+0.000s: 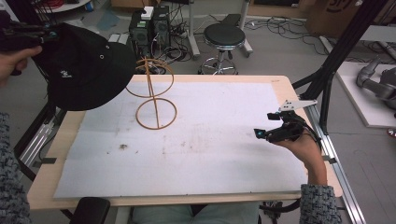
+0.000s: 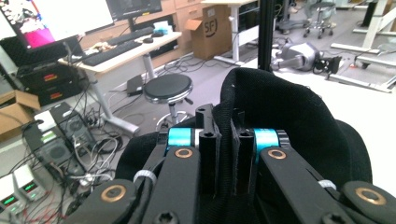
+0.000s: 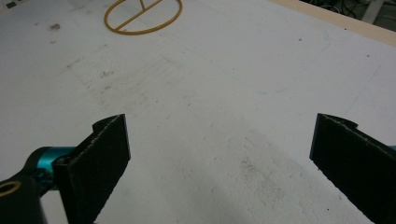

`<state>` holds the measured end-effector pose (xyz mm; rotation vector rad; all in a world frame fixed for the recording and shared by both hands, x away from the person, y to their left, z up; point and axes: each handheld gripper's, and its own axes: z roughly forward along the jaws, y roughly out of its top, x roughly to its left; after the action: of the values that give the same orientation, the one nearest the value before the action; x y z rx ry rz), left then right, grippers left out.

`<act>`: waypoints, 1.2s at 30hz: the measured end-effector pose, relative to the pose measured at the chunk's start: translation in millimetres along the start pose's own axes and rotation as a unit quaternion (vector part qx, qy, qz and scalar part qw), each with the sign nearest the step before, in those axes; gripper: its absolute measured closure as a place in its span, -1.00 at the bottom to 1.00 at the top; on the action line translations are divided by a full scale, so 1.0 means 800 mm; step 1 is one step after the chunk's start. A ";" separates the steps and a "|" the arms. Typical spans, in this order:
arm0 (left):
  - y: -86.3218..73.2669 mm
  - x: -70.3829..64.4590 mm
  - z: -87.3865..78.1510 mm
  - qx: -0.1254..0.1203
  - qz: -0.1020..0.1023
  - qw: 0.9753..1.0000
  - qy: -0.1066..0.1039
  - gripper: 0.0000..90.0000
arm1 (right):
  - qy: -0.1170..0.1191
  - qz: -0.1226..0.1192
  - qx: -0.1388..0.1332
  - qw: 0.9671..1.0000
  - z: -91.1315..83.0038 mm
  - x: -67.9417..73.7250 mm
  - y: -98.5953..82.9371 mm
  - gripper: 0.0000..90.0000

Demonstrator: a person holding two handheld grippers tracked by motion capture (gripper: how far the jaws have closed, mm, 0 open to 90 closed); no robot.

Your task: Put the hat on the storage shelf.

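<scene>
Two grippers, one hat, one stand. Left gripper: jaws pressed together, pinching black fabric of the hat at its edge; the hat hangs in the air off the counter's far left corner, crown bulging away from the jaws, brim sloping down toward the stand. Right gripper: jaws spread wide with nothing between them, held low over the right side of the counter, pointing left across the white sheet. Stand: thin wooden frame, ring base flat on the sheet at the far left-centre, upright stem, a second ring on top; its long axis is vertical. Key relation: the stand lies just right of and below the hat, the brim near or overlapping the top ring as seen from above; contact cannot be told. The left hand is much nearer the stand; the right is well apart from it. Judged next move: carry the hat rightward over the top ring and lower it, opening facing down.
</scene>
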<state>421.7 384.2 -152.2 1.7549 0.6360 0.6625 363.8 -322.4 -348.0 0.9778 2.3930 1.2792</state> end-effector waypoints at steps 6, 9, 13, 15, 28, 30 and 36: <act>0.004 -0.001 0.023 -0.008 -0.002 1.000 -0.020 0.89 | -0.003 0.000 0.001 1.000 -0.006 0.004 -0.003 -0.90; 0.005 -0.003 0.036 -0.008 -0.001 1.000 -0.028 0.89 | -0.005 0.002 0.001 1.000 -0.009 0.006 -0.005 -0.90; 0.005 -0.005 0.049 -0.007 -0.001 0.999 -0.033 0.89 | -0.007 -0.001 0.001 1.000 -0.010 0.007 -0.007 -0.90; 0.005 -0.006 0.055 -0.009 -0.004 0.999 -0.036 0.89 | -0.006 0.003 0.001 1.000 -0.010 0.008 -0.008 -0.90; 0.005 -0.016 0.093 -0.005 -0.001 0.999 -0.053 0.89 | -0.008 0.003 0.004 1.000 -0.012 0.009 -0.011 -0.90; 0.005 -0.018 0.099 -0.001 0.001 0.999 -0.054 0.89 | -0.010 0.001 0.004 1.000 -0.013 0.009 -0.011 -0.90; 0.003 -0.023 0.115 0.004 0.006 0.998 -0.062 0.89 | -0.010 0.004 0.002 1.000 -0.014 0.009 -0.012 -0.90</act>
<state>474.3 309.3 -174.4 1.7932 0.5436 0.5539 348.5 -328.5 -348.2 0.9965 2.3811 1.2610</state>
